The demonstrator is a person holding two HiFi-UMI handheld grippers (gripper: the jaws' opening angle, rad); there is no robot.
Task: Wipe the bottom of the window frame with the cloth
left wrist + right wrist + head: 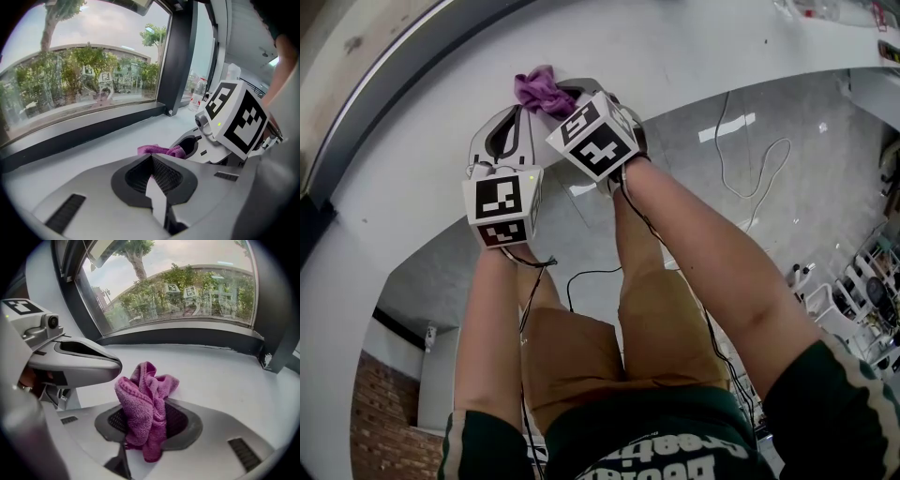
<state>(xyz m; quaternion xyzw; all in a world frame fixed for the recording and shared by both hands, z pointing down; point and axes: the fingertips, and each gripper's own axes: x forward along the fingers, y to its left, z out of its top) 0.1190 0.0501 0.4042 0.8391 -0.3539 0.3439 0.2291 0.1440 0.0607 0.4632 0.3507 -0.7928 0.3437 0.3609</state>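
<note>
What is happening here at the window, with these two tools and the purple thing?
A person holds a gripper in each hand over the white sill. The right gripper is shut on a bunched purple cloth. The left gripper is beside it, with its jaws together and nothing between them. The cloth is short of the dark bottom of the window frame, so wiping there has not yet begun. I cannot tell whether the cloth touches the sill.

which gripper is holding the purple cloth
The right gripper: its jaws are clamped on the purple cloth. The left gripper is shut with nothing between its jaws.
</note>
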